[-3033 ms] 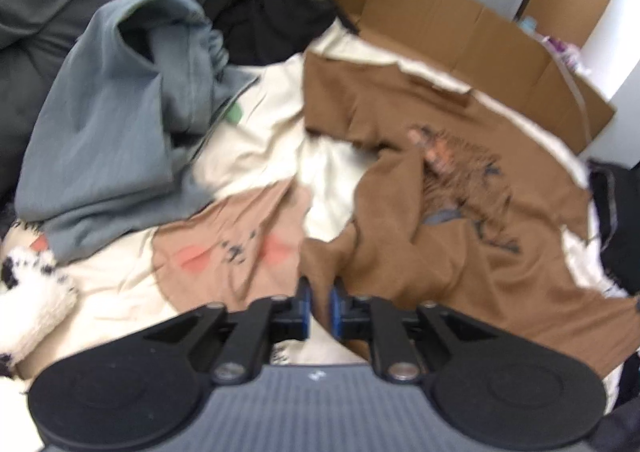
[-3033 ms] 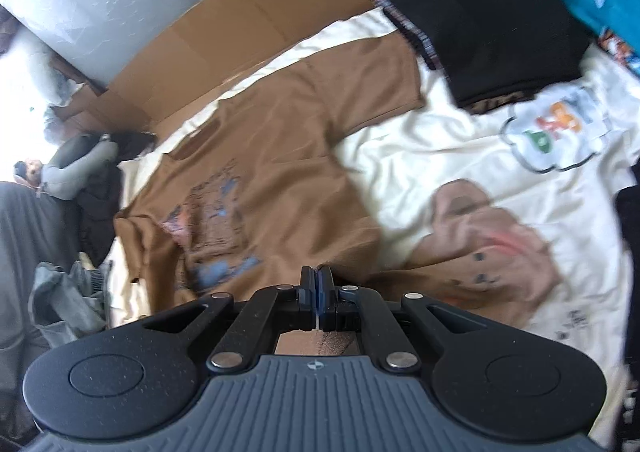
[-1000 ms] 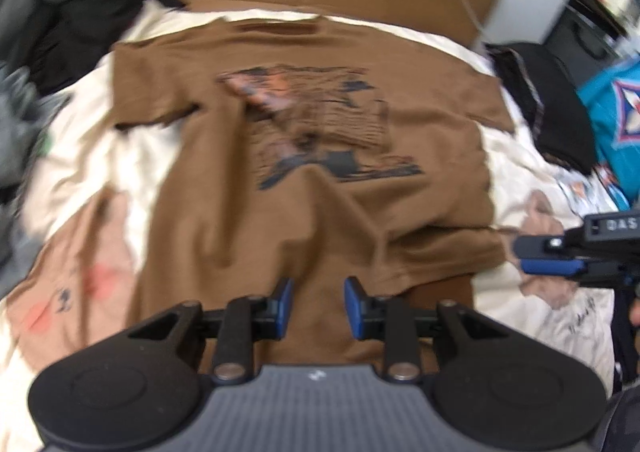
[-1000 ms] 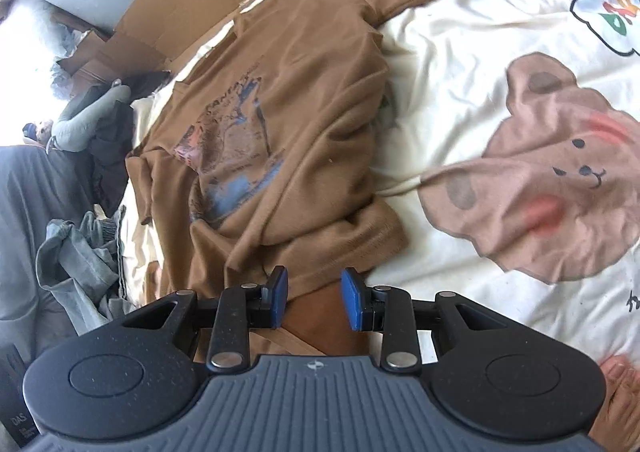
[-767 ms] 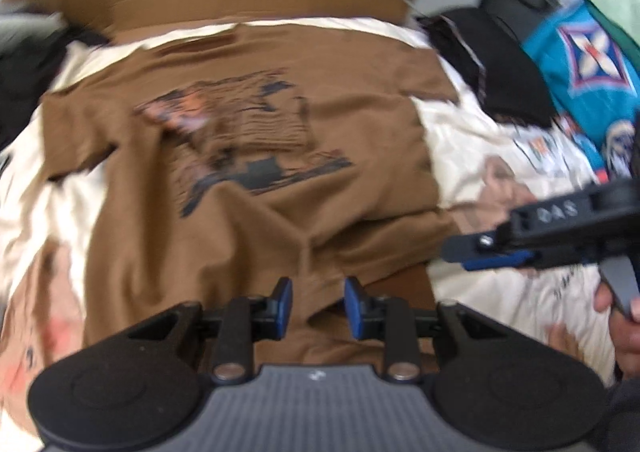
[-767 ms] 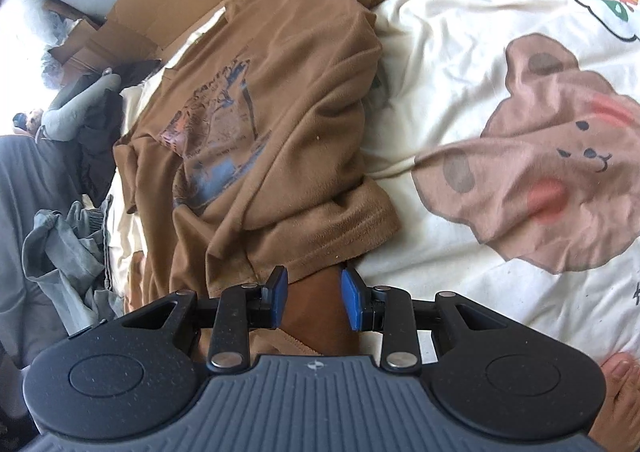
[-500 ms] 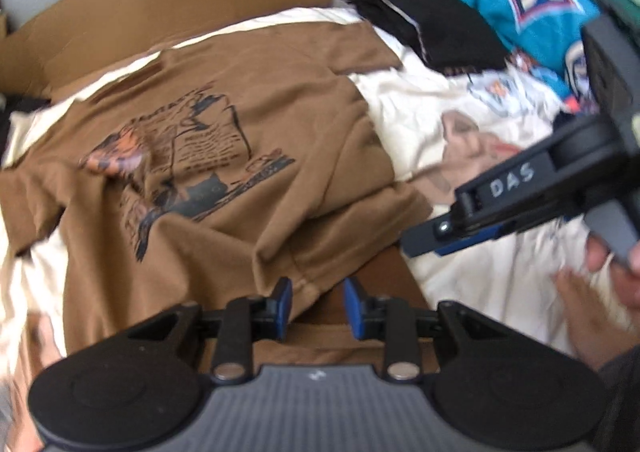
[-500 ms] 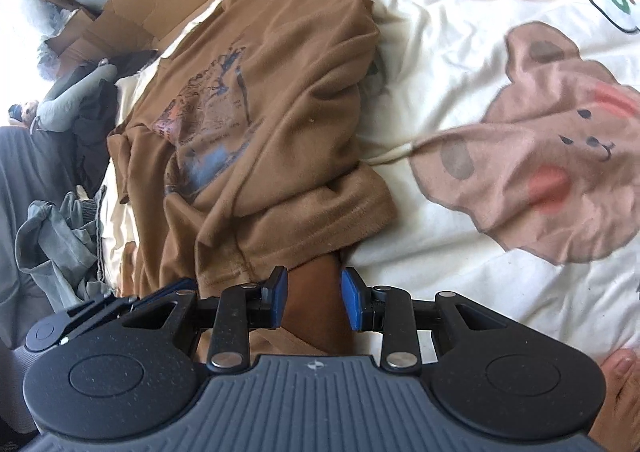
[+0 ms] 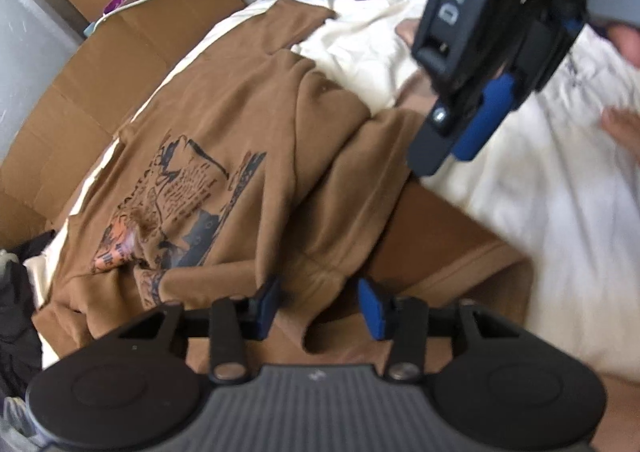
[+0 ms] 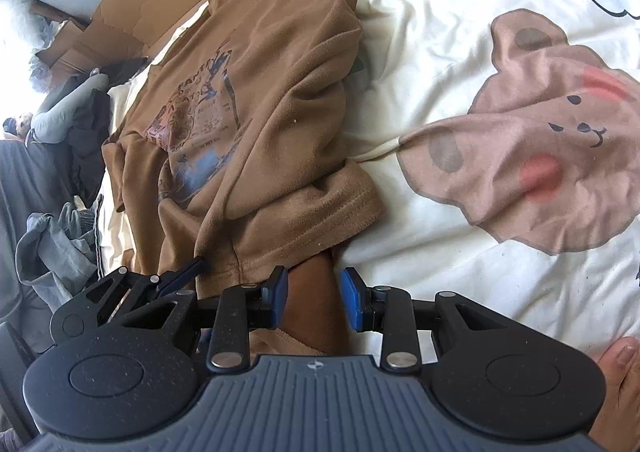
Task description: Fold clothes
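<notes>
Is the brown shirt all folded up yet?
Not yet. The brown shirt lies spread on the bear blanket, picture side up, one side flopped over. The left gripper has just been opening around its bottom hem, and the right gripper is open there too. All the neat folds are left.

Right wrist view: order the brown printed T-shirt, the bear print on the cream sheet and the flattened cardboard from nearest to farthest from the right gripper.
1. Brown printed T-shirt, hem right at the right gripper.
2. Bear print, right.
3. Flattened cardboard, far upper left.
</notes>
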